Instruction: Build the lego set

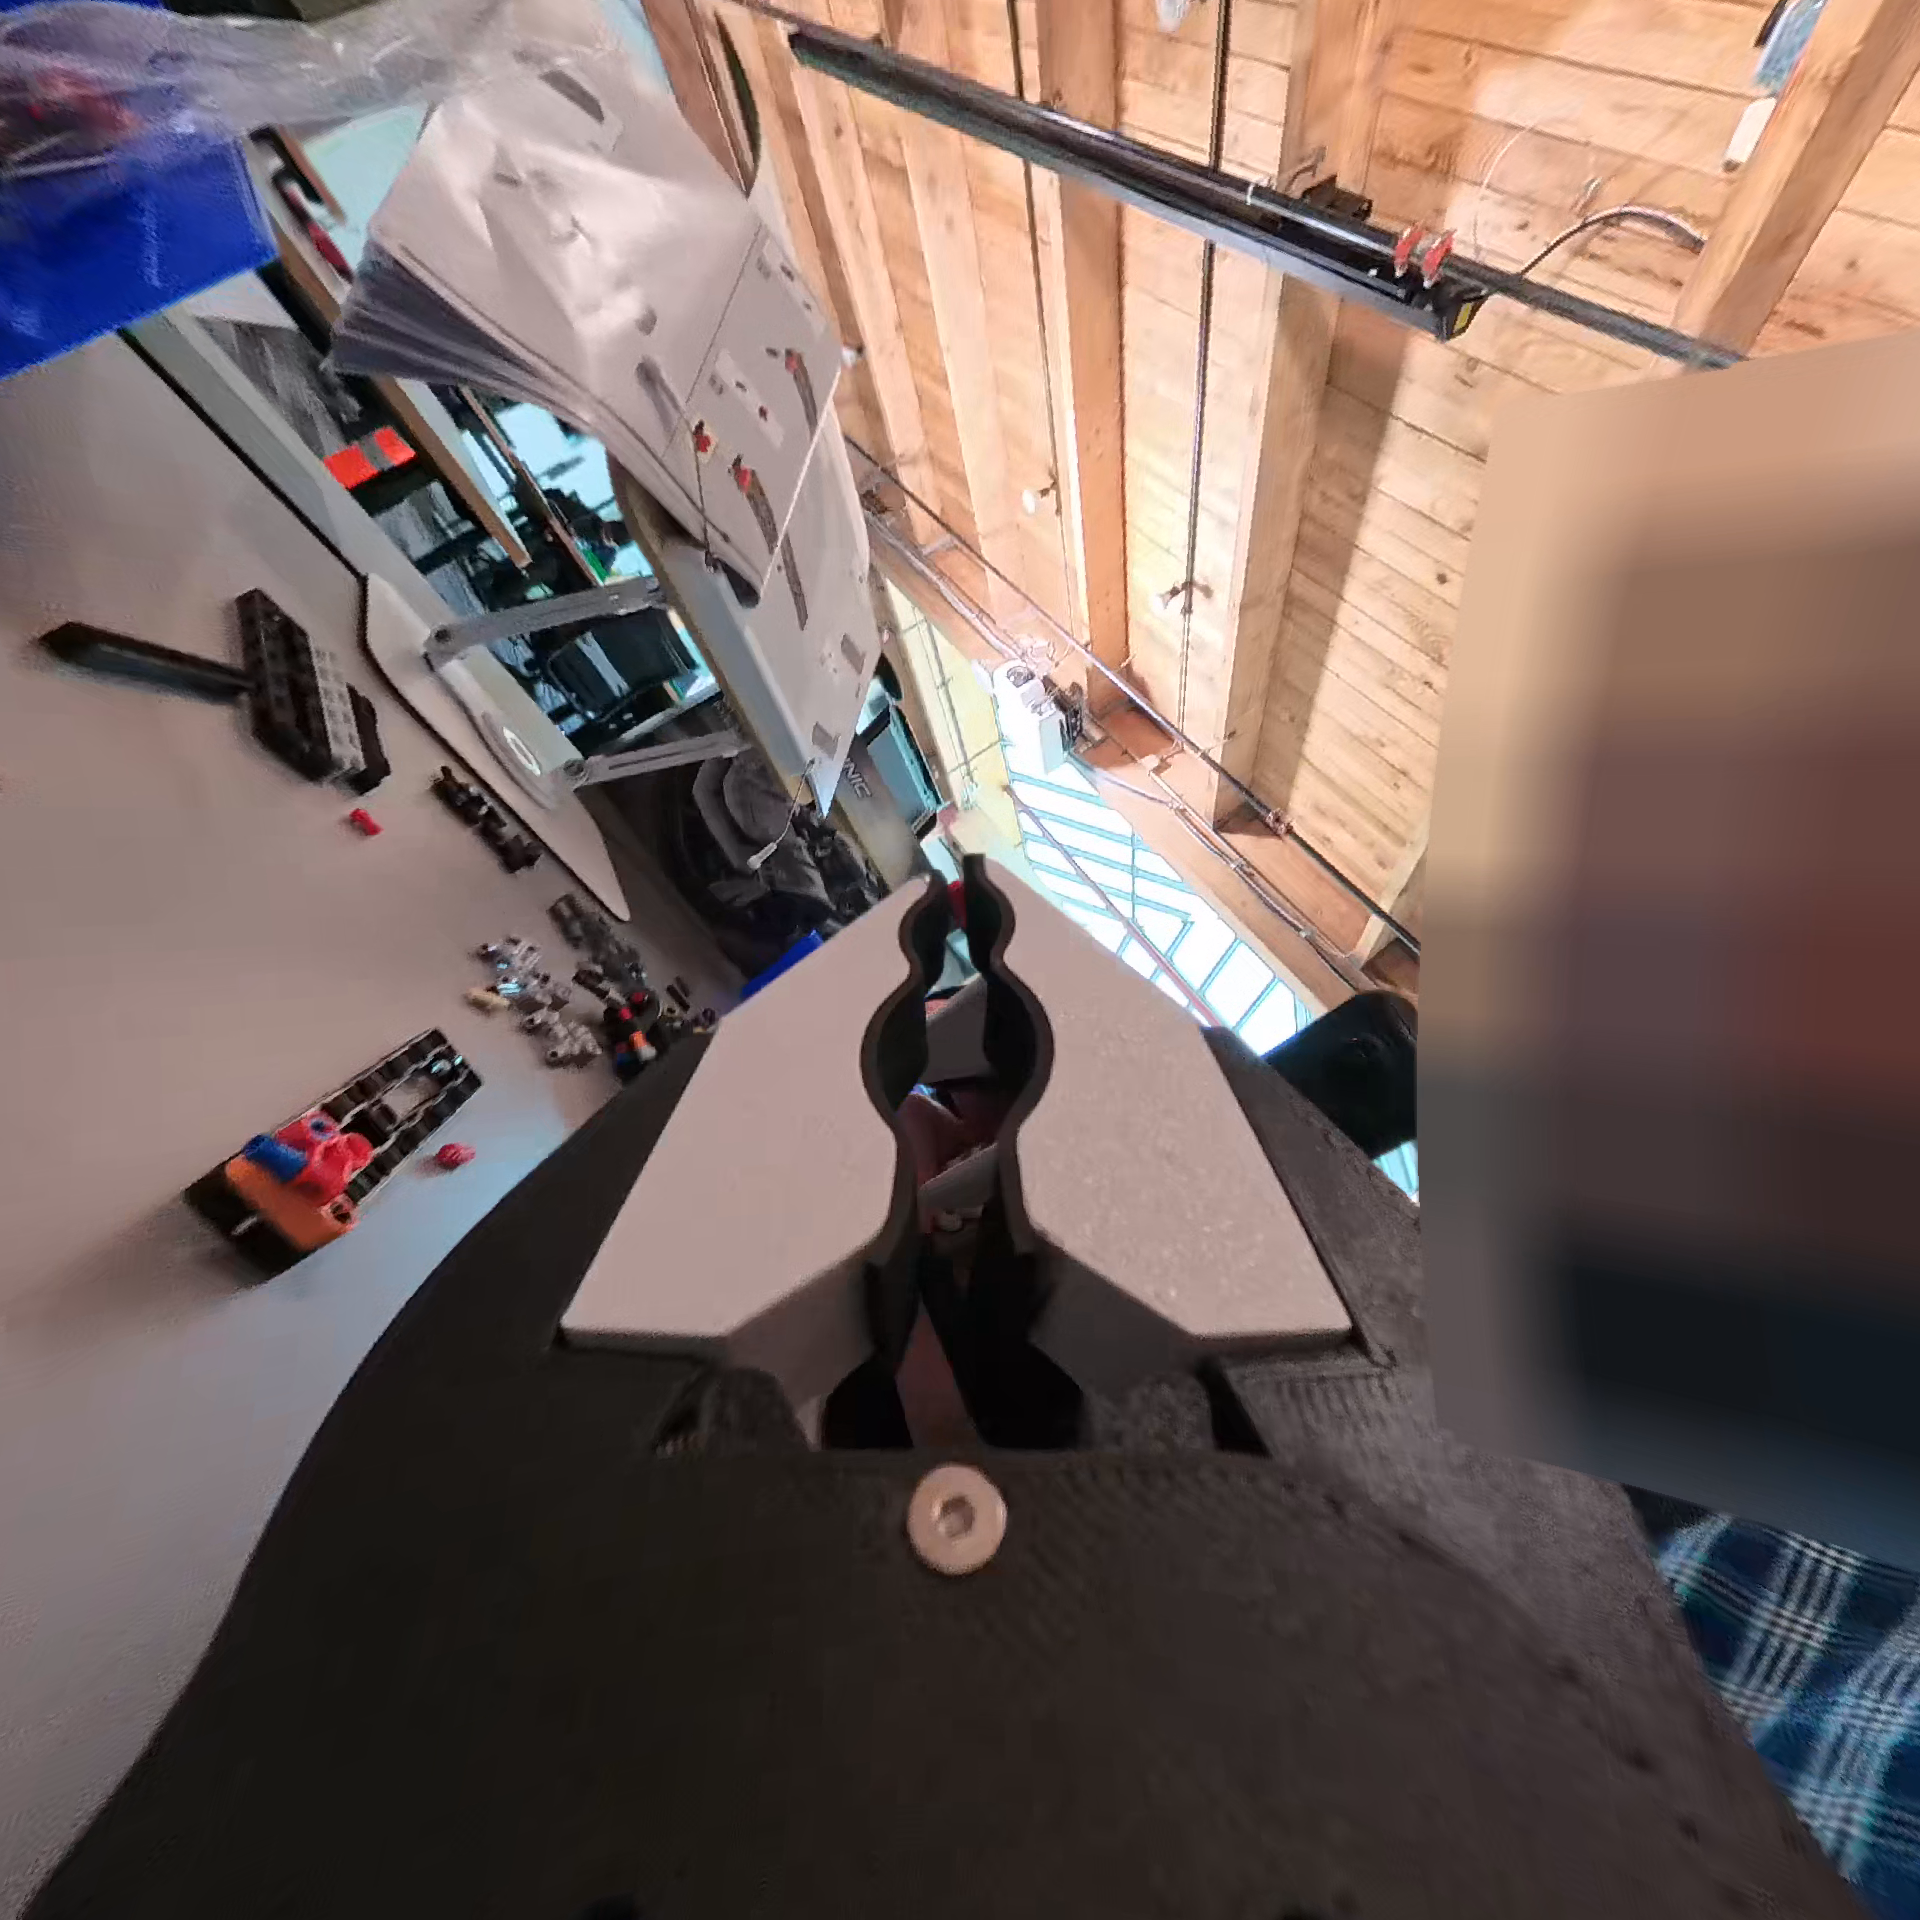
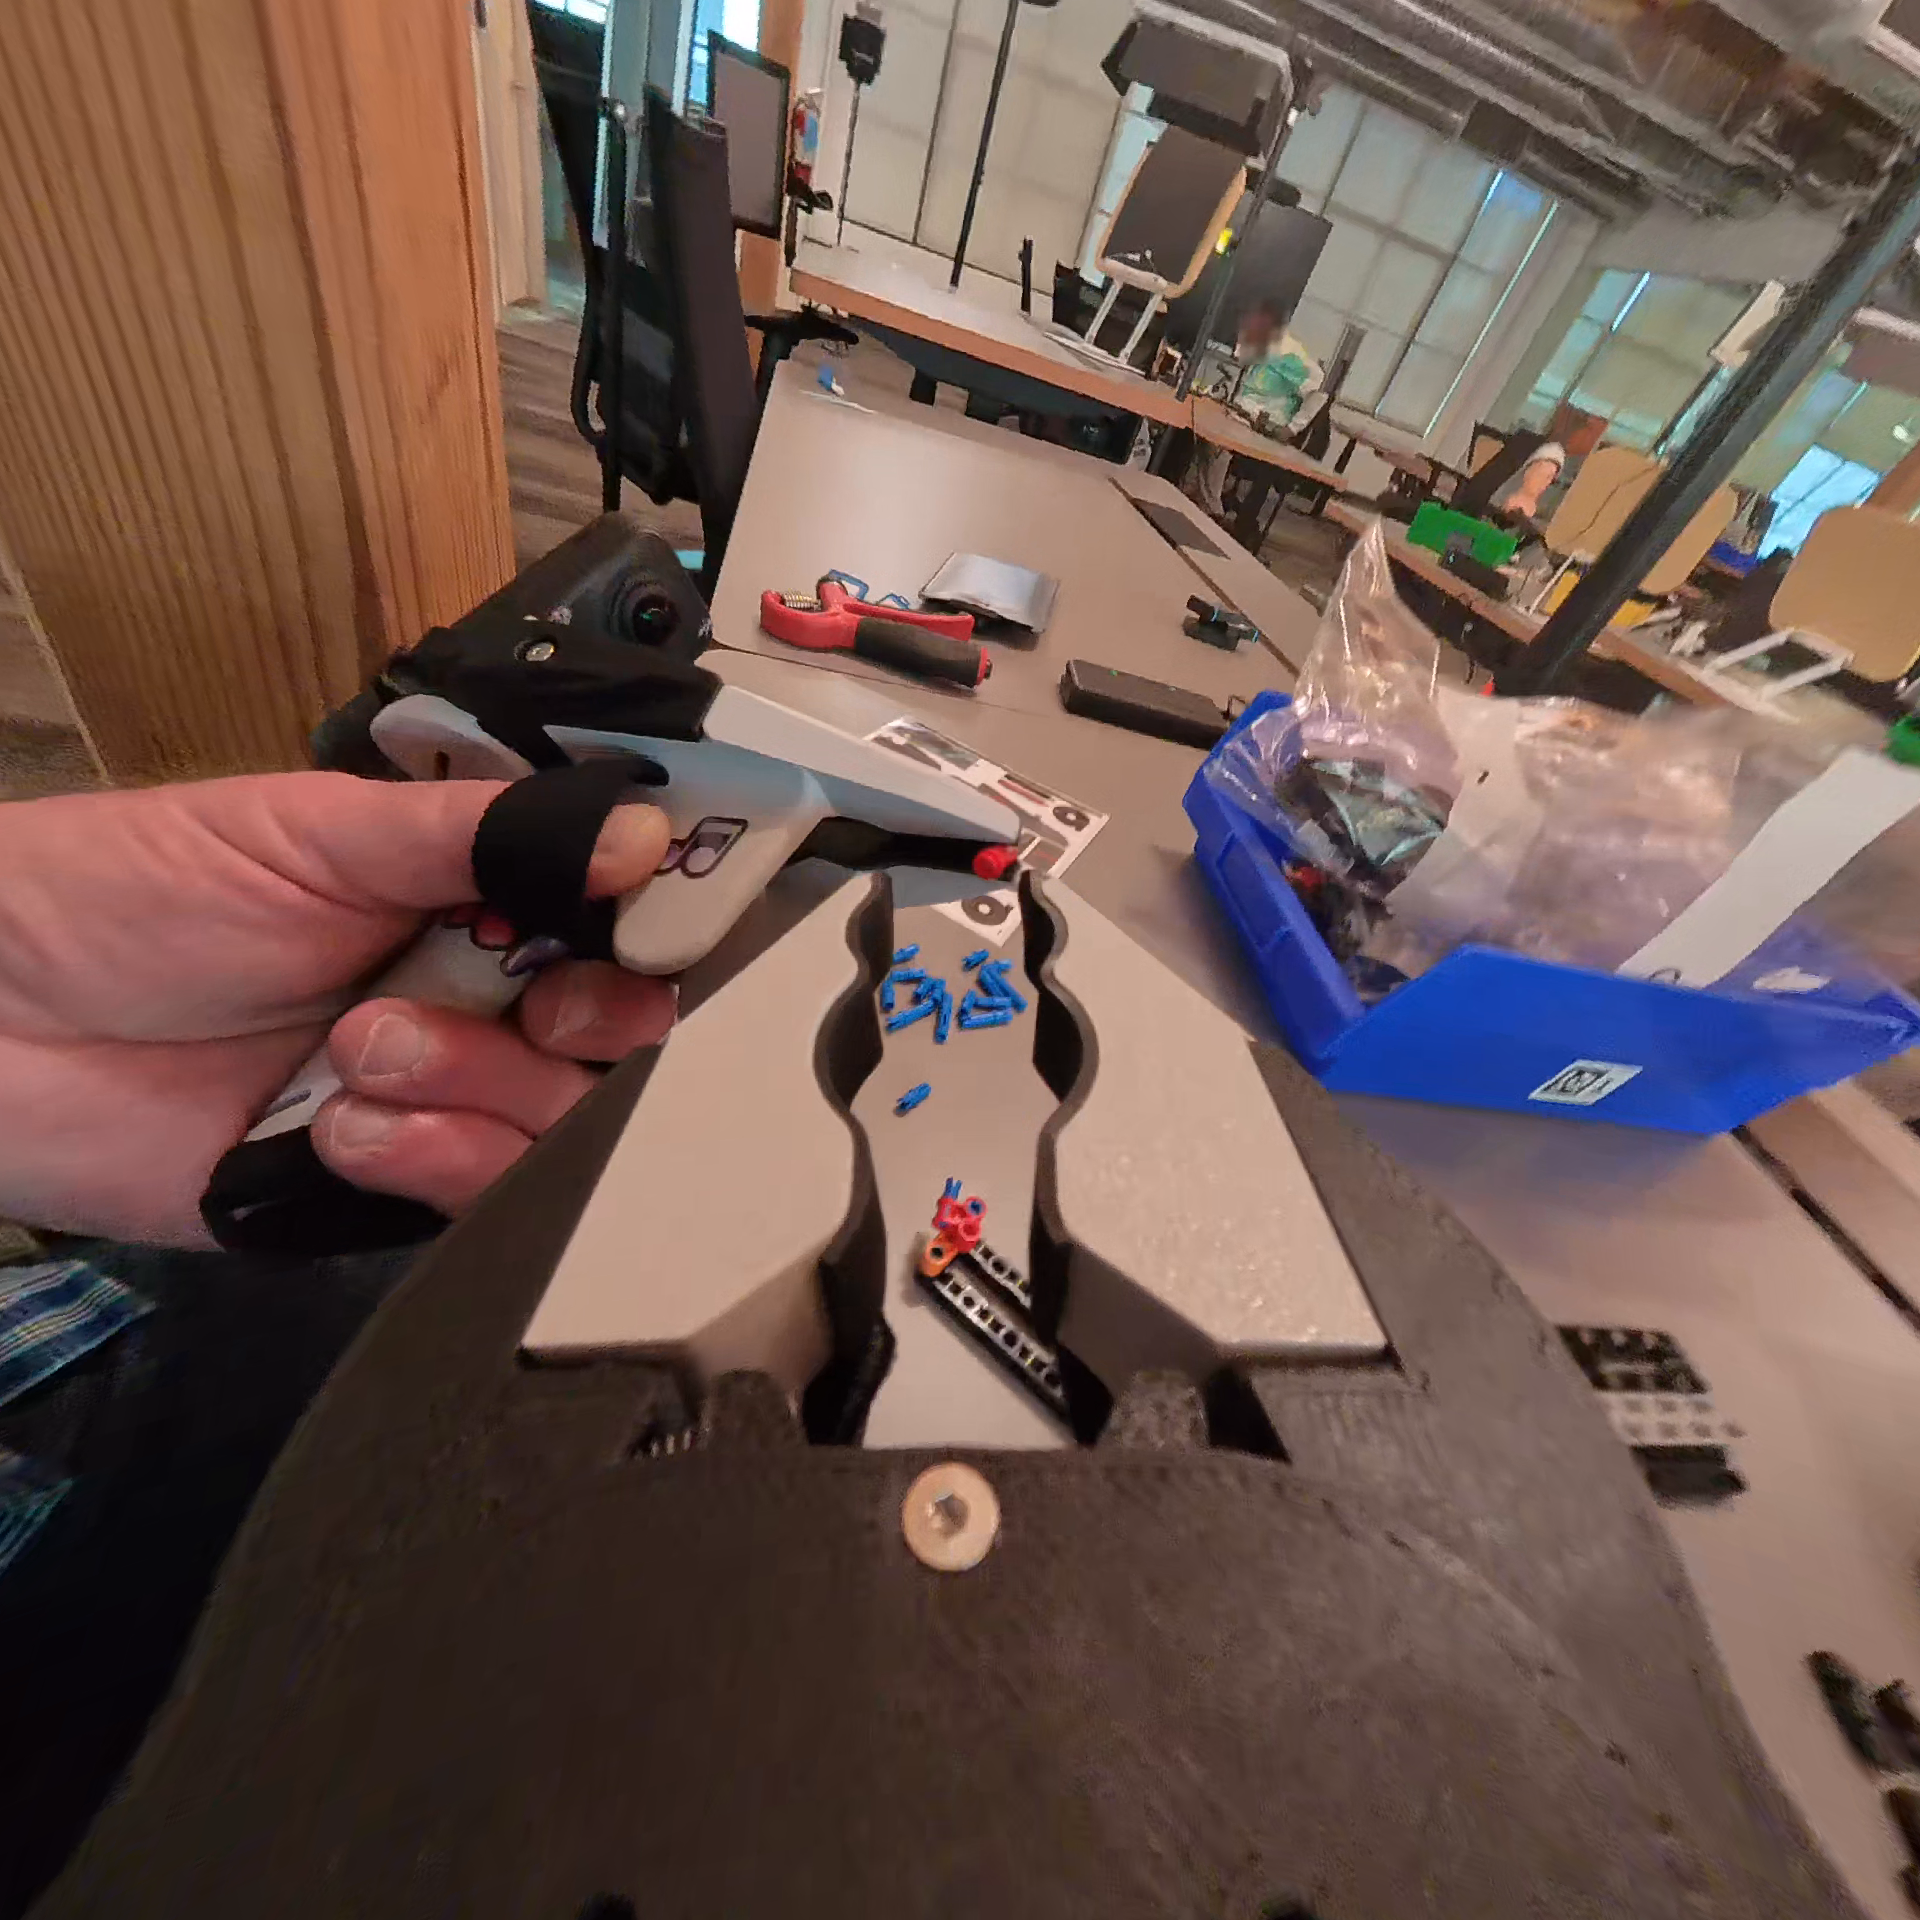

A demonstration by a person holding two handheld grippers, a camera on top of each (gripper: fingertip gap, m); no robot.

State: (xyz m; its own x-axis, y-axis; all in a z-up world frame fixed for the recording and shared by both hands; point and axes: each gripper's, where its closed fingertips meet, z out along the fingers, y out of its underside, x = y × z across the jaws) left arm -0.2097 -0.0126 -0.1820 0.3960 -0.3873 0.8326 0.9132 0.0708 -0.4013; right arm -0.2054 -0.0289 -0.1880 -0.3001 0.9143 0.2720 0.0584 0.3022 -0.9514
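My left gripper [image 1: 958,883] is tilted up toward the ceiling, its jaws shut on a small red pin [image 2: 992,860]. The pin shows clearly at the gripper's tip in the right wrist view, where a hand holds that gripper. My right gripper [image 2: 956,894] is open and empty above the table. Seen between its fingers are a pile of blue pins [image 2: 945,992] and the partial build [image 2: 961,1236], a black beam with red, orange and blue parts. The build also shows in the left wrist view [image 1: 301,1174], with a loose red pin [image 1: 453,1154] beside it.
A blue bin [image 2: 1507,1029] with a plastic bag of parts stands at the right. An instruction booklet [image 1: 623,312], a black assembly [image 1: 307,691] and a pile of small parts [image 1: 592,997] are on the table. A red hand tool [image 2: 873,623] and a black box [image 2: 1143,691] lie farther back. Left and right tips are no more than a few centimetres apart.
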